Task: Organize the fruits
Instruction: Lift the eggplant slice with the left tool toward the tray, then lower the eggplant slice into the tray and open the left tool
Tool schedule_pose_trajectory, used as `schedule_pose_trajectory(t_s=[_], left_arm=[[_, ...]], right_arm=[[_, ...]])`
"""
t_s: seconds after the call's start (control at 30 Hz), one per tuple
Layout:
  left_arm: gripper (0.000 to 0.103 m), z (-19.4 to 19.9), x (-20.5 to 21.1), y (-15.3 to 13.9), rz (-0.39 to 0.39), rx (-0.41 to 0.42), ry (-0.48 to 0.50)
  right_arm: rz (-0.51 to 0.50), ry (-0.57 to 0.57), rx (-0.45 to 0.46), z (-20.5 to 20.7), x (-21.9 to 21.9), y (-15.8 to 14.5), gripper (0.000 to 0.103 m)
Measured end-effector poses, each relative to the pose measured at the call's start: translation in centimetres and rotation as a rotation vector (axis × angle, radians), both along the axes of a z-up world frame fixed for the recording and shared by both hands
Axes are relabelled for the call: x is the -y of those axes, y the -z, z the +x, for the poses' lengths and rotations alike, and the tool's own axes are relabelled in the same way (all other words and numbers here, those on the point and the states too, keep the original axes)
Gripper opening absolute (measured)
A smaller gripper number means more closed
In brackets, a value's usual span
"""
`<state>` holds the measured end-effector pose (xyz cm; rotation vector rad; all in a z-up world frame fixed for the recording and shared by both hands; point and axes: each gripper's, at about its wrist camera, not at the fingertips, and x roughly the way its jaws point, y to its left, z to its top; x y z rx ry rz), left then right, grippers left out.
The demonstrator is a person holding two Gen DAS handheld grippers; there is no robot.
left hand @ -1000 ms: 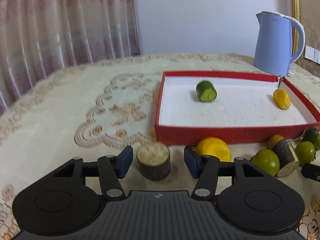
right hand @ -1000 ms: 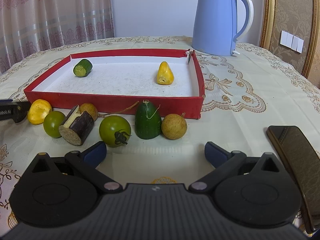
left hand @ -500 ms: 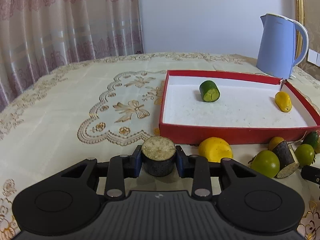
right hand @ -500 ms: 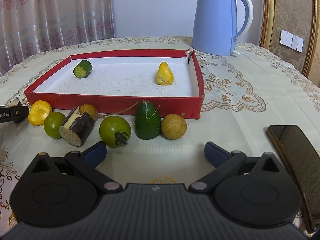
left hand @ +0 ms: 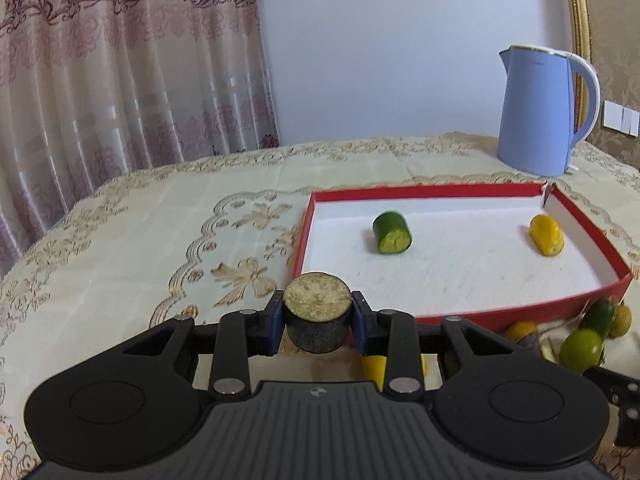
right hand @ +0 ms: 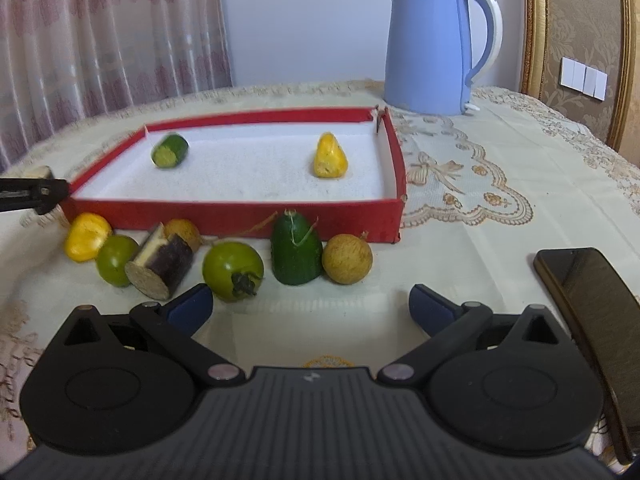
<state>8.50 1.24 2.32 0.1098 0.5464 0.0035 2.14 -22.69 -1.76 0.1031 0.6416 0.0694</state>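
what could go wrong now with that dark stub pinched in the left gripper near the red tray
The left gripper pinches the short dark-skinned cylindrical stub with a pale cut top only at its curved sides, so it could twist or slip out. The red cardboard tray with a white floor has a raised wall right ahead; a low carry might clip it. A drop could roll into the green cucumber chunk inside.

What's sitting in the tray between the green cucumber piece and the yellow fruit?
Nothing. In both wrist views, only bare white tray floor lies between the cut green cucumber piece and the yellow fruit inside the red-walled tray.
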Motion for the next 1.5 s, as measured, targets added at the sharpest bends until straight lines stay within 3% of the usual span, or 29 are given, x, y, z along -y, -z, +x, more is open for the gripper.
schedule_pose_trajectory(t_s=[0.23, 0.4, 0.47, 0.57, 0.9, 1.13, 1.5], left_arm=[[0.033, 0.2, 1.2, -0.8, 0.007, 0.025, 0.021], [0.033, 0.3, 2.0, -1.0, 0.006, 0.03, 0.039], [0.033, 0.3, 2.1, -1.1, 0.01, 0.033, 0.045], [0.033, 0.3, 2.4, -1.3, 0.012, 0.037, 0.049], [0.033, 0.4, 2.8, -1.1, 0.012, 0.029, 0.062], [0.033, 0.8, 2.7, -1.0, 0.006, 0.019, 0.061], [0.033, 1.3, 3.3, -1.2, 0.015, 0.02, 0.065]], right_arm=[[-0.073, -0.046, 0.077, -1.1, 0.0, -1.4, 0.102], [-0.025, -0.13, 0.06, -1.3, 0.2, -1.5, 0.076], [-0.013, -0.173, 0.049, -1.3, -0.2, -1.5, 0.058], [-0.015, -0.227, 0.037, -1.0, -1.1, -1.2, 0.044], [-0.035, -0.266, 0.028, 0.6, -2.0, -1.2, 0.044], [-0.108, -0.27, 0.024, 0.9, -2.7, -1.0, 0.032], [-0.078, -0.259, 0.039, -0.1, -1.9, -1.2, 0.031]])
